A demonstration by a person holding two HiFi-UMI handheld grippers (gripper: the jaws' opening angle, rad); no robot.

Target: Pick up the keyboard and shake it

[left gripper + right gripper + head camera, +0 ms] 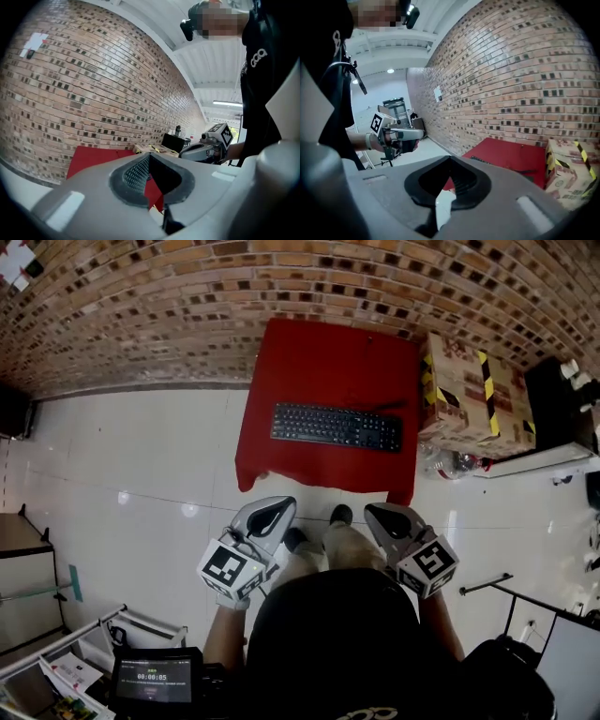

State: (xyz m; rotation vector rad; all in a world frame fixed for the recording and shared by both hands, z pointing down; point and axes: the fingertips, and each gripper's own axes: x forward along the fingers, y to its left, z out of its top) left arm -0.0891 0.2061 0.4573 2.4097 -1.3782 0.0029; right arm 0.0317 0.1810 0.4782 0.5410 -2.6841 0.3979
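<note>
Standing off, nothing gripped

Left tool (269, 515) and right tool (387, 516) are both closed and empty, well short of the table (314, 357). The keyboard (336, 426) lies flat on the table, nearer its front edge. It looks light, stiff and smooth; pinching each short end should keep it level when shaken.

I see kbd (336, 427) on red table (319, 362) at 12; L gripper (270, 509) at 7, R gripper (382, 513) at 5, jaws together.

Black keyboard (336, 427) on red tabletop (319, 362) ahead of grey left claw (270, 514) and right claw (386, 516), both bearing black-and-white markers; beyond, brown mottled brick wall (187, 296); rightward, tan box (473, 395), yellow-black stripes.
</note>
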